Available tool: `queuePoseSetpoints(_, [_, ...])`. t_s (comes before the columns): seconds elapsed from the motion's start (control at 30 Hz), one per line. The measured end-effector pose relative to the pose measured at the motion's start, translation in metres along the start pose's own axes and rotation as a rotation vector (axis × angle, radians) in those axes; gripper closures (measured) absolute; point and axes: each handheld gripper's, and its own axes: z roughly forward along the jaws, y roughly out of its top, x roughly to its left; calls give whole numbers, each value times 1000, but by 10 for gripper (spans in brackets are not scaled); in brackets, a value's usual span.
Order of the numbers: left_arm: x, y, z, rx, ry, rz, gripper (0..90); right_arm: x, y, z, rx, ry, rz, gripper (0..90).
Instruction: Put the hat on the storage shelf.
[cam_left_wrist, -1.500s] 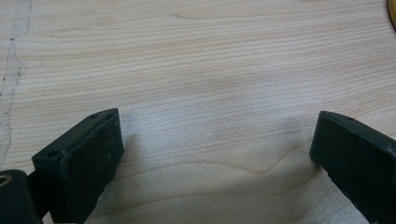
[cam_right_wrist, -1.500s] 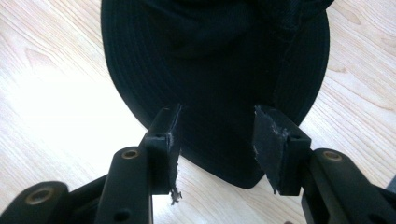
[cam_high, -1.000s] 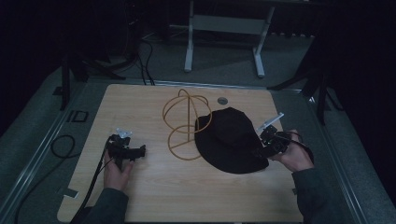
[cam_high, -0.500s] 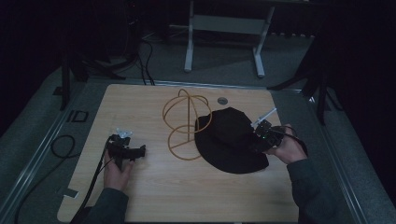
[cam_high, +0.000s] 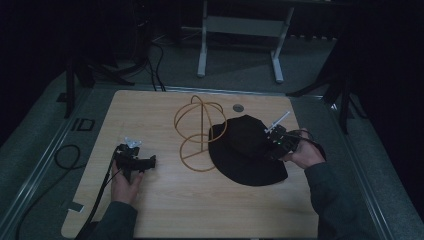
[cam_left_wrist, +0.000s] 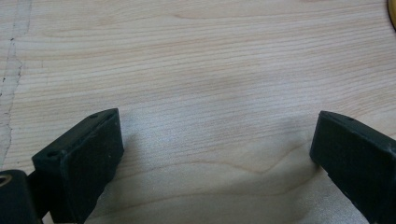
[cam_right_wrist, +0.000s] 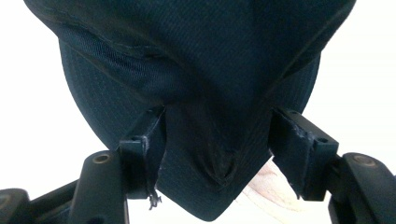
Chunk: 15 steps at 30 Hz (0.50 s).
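Note:
A black hat (cam_high: 240, 155) lies flat on the right half of the wooden table (cam_high: 200, 210). It touches a yellow wire hat stand (cam_high: 200, 131) at mid-table. My right gripper (cam_high: 267, 146) sits over the hat's right side, pointing left. In the right gripper view a raised fold of the hat (cam_right_wrist: 196, 56) lies between the jaws of my right gripper (cam_right_wrist: 217, 140). Those jaws have just been opening and stand open beside the fabric. My left gripper (cam_high: 150, 162) rests low on the table's left side. Its jaws (cam_left_wrist: 217, 154) are wide open over bare wood.
A round grommet (cam_high: 238, 108) sits near the table's far edge. A grey metal frame (cam_high: 240, 25) stands on the floor behind the table. A black cable (cam_high: 65, 155) loops on the floor to the left. Light wood lies between the two hands.
My right hand has moved left from the hat's right edge onto the hat. The left hand has stayed where it was.

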Motion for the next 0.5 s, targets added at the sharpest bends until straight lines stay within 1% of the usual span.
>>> queuePoseSetpoints(0.1, [0, 0, 0, 0, 0, -1, 28, 1, 3, 1, 7, 7, -14, 317])
queuePoseSetpoints(0.13, [0, 0, 0, 0, 0, -1, 28, 2, 5, 2, 18, 12, -18, 293])
queuePoseSetpoints(0.27, [0, 0, 0, 0, 0, -1, 28, 3, 11, 6, 51, 16, -37, 244])
queuePoseSetpoints(0.4, [0, 0, 0, 0, 0, -1, 28, 2, 17, 11, 79, 29, -52, 255])
queuePoseSetpoints(0.5, [0, 0, 0, 0, 0, -1, 28, 0, 21, 13, 100, 39, -53, 307])
